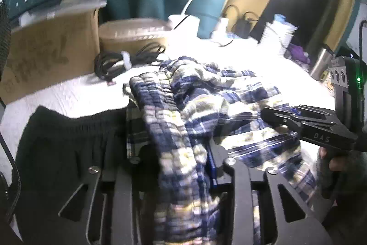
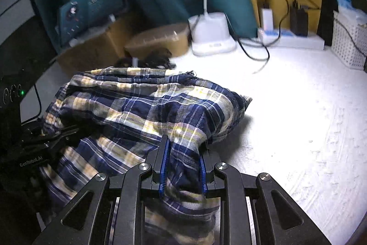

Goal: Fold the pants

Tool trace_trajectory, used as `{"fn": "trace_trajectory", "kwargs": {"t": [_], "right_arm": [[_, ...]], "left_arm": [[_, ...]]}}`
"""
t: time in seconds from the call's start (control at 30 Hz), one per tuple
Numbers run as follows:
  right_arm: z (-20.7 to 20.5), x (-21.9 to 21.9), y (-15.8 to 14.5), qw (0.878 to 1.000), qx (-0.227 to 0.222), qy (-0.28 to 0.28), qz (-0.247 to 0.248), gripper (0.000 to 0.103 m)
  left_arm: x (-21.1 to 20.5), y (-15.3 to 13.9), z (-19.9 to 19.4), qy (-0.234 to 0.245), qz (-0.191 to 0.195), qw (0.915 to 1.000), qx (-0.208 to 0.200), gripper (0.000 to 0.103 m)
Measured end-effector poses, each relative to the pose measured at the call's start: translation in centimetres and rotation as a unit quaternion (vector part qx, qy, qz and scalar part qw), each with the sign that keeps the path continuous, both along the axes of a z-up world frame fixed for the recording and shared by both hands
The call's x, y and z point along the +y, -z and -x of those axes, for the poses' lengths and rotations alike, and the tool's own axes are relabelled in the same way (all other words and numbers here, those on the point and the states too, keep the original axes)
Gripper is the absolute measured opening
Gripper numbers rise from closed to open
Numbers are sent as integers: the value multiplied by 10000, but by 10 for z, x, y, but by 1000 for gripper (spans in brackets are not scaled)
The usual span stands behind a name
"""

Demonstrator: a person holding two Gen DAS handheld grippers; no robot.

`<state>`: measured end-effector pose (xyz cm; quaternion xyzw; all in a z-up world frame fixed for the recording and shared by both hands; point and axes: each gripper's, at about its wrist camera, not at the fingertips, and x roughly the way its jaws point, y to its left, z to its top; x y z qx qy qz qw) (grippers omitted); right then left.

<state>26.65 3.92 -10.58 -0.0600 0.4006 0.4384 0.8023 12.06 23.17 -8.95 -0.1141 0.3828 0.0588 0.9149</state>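
The right hand-held gripper sits at the near edge of its own view, its two blue-lined fingers pinching a bunched fold of the plaid pants. The cloth fills the narrow gap between the pads and spills toward the camera.

The left hand-held gripper also has plaid cloth between its fingers: the gathered elastic waistband runs down through the gap. One blue pad shows on the right side of the cloth. The frame is blurred, so I cannot tell whether the pads press on the fabric or stand just off it.

The pants are navy, cream and yellow check. They lie in a rumpled heap on the white textured counter, in front of both grippers, and partly hang from them. In the left view the right gripper reaches in from the right edge, with part of the person's hand beneath it.

A black garment with a ribbed waistband lies to the left of the pants, touching them.

Farther back on the left are a coil of black cable, a brown cardboard box and a round tan container. At the far side stand a white lamp base, a white power strip with chargers plugged in, and a white lattice basket at the far right.
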Motion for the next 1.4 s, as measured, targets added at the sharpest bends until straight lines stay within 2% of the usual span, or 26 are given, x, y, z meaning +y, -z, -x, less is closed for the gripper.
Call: {"fn": "trace_trajectory", "kwargs": {"t": [0.1, 0.17, 0.23, 0.27, 0.37, 0.57, 0.67, 0.8, 0.97, 1.07, 1.23, 1.4], "right_arm": [[-11, 1, 7, 9999, 78, 18, 71, 26], [-17, -2, 12, 9999, 97, 60, 117, 37], [-24, -8, 18, 9997, 117, 150, 141, 53], [-27, -13, 21, 9996, 136, 211, 143, 54], [-30, -26, 25, 9992, 111, 330, 182, 54], [-34, -51, 32, 9950, -194, 787, 588, 54], [-39, -64, 31, 9926, -220, 990, 665, 54], [-42, -73, 18, 9926, -309, 1103, 402, 54], [-36, -57, -1, 9941, -652, 836, 209, 54], [-37, -36, 2, 9950, -696, 660, 261, 54], [-45, -14, 20, 9956, -567, 528, 517, 54], [-55, -8, 31, 9960, -403, 508, 616, 54]], "left_arm": [[8, 6, -4, -112, 41, 9999, 88, 48], [13, 9, -4, -165, 69, 9998, 127, 55], [15, 10, -3, -177, 74, 9997, 150, 56], [15, 11, -2, -175, 69, 9997, 166, 57], [14, 11, 0, -191, -25, 9997, 151, 57], [15, 13, 0, -291, -96, 9993, 211, 57], [9, 2, 1, -294, -229, 9991, 225, 57], [7, -24, 11, -242, -323, 9991, -110, 57], [11, -46, 16, -257, -458, 9977, -427, 58], [20, -40, 2, -380, -586, 9972, -259, 58], [35, -17, -18, -445, -562, 9973, 134, 58], [44, -5, -27, -398, -617, 9970, 259, 58]]}}
